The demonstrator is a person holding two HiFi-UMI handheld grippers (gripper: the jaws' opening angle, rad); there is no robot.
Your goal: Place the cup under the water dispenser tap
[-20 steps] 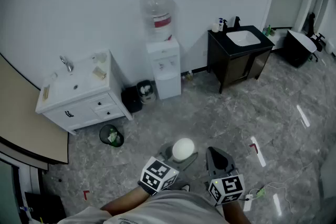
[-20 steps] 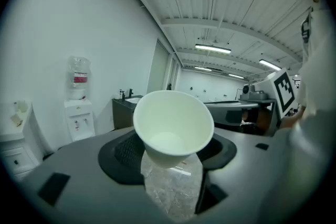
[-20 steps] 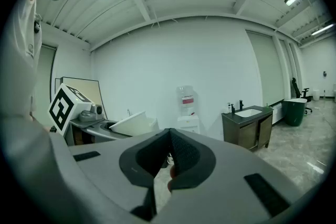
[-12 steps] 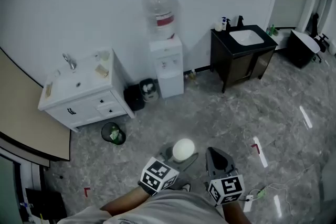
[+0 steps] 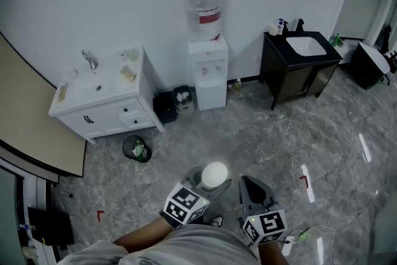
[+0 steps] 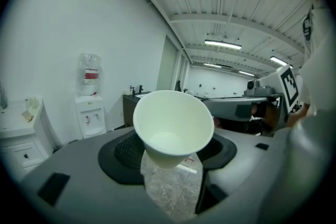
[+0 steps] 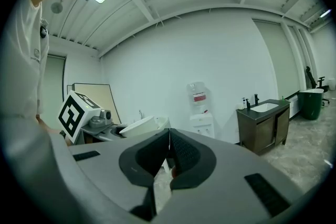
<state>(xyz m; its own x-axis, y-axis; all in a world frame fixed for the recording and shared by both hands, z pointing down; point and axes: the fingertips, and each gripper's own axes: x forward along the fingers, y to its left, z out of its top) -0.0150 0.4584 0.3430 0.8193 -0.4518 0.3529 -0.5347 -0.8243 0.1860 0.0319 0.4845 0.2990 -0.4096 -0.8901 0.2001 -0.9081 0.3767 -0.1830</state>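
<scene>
My left gripper (image 5: 211, 180) is shut on a white paper cup (image 5: 214, 175), held upright above the grey floor near my body. In the left gripper view the empty cup (image 6: 172, 127) sits between the two black pads (image 6: 125, 152), its mouth tipped toward the camera. The white water dispenser (image 5: 209, 73) with a clear bottle on top stands against the far wall, a good way off; it shows small at the left (image 6: 89, 107) of that view. My right gripper (image 5: 252, 190) hangs beside the left, its jaws shut and empty (image 7: 168, 160).
A white sink cabinet (image 5: 105, 102) stands left of the dispenser, a black sink cabinet (image 5: 299, 67) to its right. Black bins (image 5: 175, 103) sit beside the dispenser's foot, a round waste bin (image 5: 136, 148) on the floor. Red tape marks (image 5: 302, 180) lie on the grey tiles.
The view has shifted: dispenser and cabinets have slid rightward and slightly down in the head view. Both grippers keep their places with the cup still held.
</scene>
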